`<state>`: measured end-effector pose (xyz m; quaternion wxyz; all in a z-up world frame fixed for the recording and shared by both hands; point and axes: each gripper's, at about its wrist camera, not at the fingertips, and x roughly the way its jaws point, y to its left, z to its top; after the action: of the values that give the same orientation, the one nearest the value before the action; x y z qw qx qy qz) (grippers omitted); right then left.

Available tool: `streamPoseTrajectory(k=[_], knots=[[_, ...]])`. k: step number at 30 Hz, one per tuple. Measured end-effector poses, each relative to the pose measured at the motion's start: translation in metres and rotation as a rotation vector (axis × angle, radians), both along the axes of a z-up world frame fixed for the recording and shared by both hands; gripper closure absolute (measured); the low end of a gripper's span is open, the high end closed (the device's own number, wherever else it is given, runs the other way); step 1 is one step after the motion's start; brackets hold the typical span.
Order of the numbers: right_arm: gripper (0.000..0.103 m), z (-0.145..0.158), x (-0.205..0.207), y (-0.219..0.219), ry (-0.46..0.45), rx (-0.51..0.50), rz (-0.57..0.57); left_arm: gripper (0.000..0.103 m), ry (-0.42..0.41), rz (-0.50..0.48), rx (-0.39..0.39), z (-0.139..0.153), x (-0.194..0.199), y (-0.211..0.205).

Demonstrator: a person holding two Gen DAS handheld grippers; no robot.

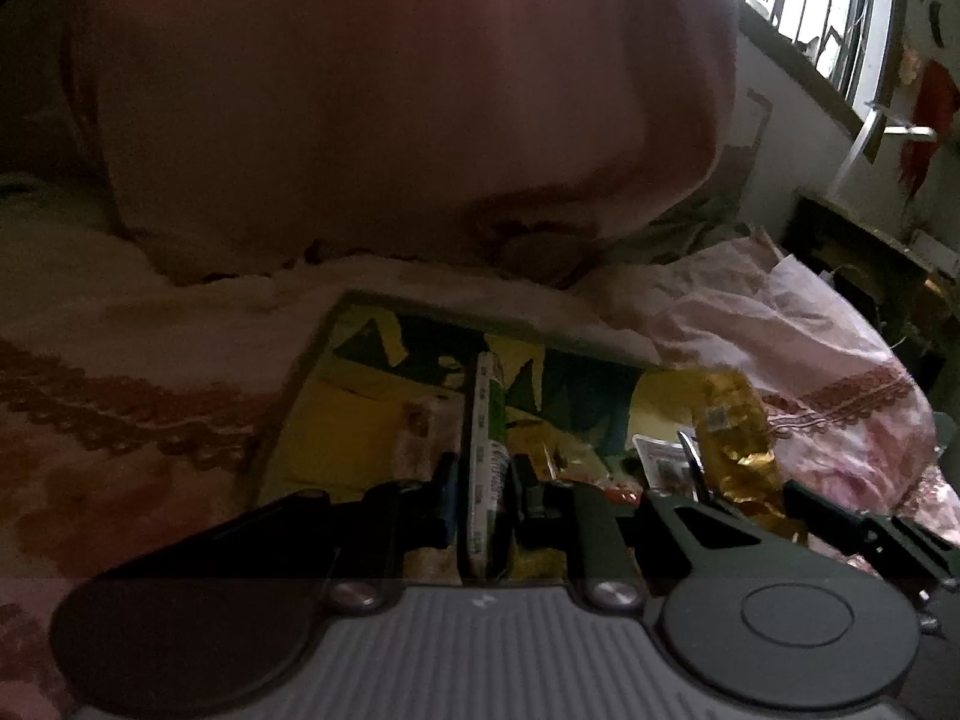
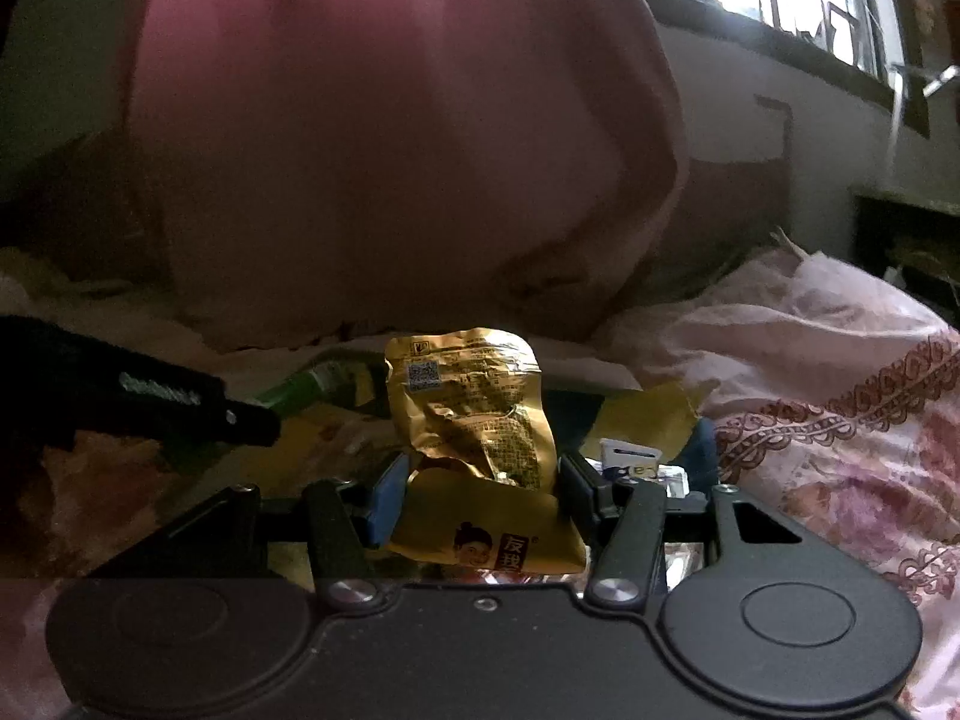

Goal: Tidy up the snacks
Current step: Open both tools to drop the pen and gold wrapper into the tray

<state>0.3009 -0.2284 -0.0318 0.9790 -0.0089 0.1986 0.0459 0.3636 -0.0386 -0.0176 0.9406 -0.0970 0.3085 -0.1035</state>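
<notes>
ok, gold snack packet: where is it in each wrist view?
Left wrist: gold snack packet sits right of centre, just beyond the right tool's fingers, at the tray's right end.
Right wrist: same packet is dead centre, clamped upright in the right tool.
Shared landmark: the yellow and green tray on the floral bedspread, under the packet in both views.

Dim, blurred frames; window (image 1: 822, 6) glare upper right; fisheye-dark corners.
</notes>
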Motion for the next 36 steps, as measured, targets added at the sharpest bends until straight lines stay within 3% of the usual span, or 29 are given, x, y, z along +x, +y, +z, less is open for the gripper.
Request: streamPoseTrajectory(k=[5, 10, 16, 32, 36], knots=[[0.046, -0.006, 0.027, -0.007, 0.02, 0.019, -0.044, 0.084, -0.009, -0.002, -0.002, -0.016, 0.016, -0.009], [0.046, -0.019, 0.043, -0.013, 0.07, -0.014, -0.057, 0.084, -0.017, -0.012, 0.038, -0.032, 0.022, -0.011], [0.046, -0.035, 0.051, -0.01, 0.117, -0.052, -0.052, 0.084, 0.012, -0.017, 0.026, -0.043, 0.027, -0.01], [0.043, -0.043, 0.053, -0.01, 0.151, -0.036, -0.052, 0.084, 0.004, -0.024, 0.037, -0.042, 0.025, -0.012], [0.04, -0.043, 0.052, -0.01, 0.155, -0.032, -0.049, 0.075, 0.013, -0.01, 0.02, -0.041, 0.025, -0.007]])
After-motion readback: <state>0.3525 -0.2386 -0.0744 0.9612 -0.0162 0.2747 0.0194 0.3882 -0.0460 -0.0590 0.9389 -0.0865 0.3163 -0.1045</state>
